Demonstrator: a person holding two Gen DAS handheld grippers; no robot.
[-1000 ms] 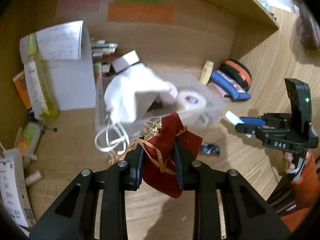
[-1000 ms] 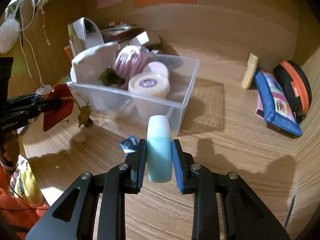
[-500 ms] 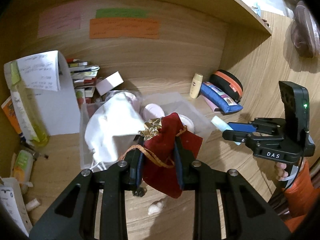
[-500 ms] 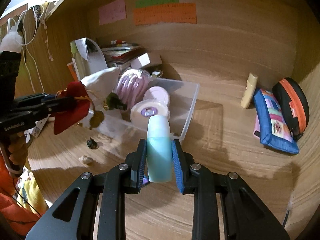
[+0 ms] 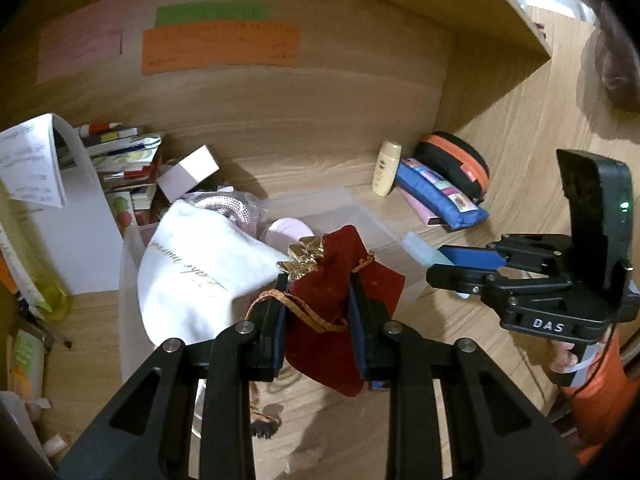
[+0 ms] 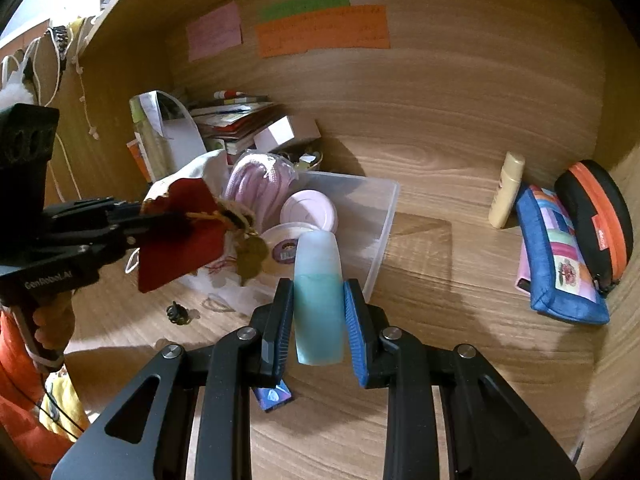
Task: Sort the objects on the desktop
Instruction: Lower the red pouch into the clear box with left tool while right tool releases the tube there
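Left gripper clamped on a dark red drawstring pouch, pads pressing its sides, gold-trimmed mouth sticking up past the fingertips, gold cord looping over the left finger; pouch is held in the air over the near edge of the clear plastic bin. Right gripper clamped on a pale teal bottle with a frosted whitish cap end pointing away from the camera, held up off the wooden desk just in front of the bin's near right corner. In the right wrist view the left gripper comes in from the left with the red pouch and a dangling gold tassel hanging over the bin. Bin holds a white cloth bag with gold script, a pink coiled rope bundle, a round pink-lidded jar and a white tape roll. On the desk beside the bin: small dark clip and a blue foil sachet partly under the right gripper. Against the back right: cream tube standing upright, blue patchwork pencil case leaning next to it, black case with orange zip band touching the pencil case. Behind the bin a stack of books and papers, a small white box. Pink, green and orange notes stuck on the back wall. Person's hand in an orange sleeve grips the right tool's handle
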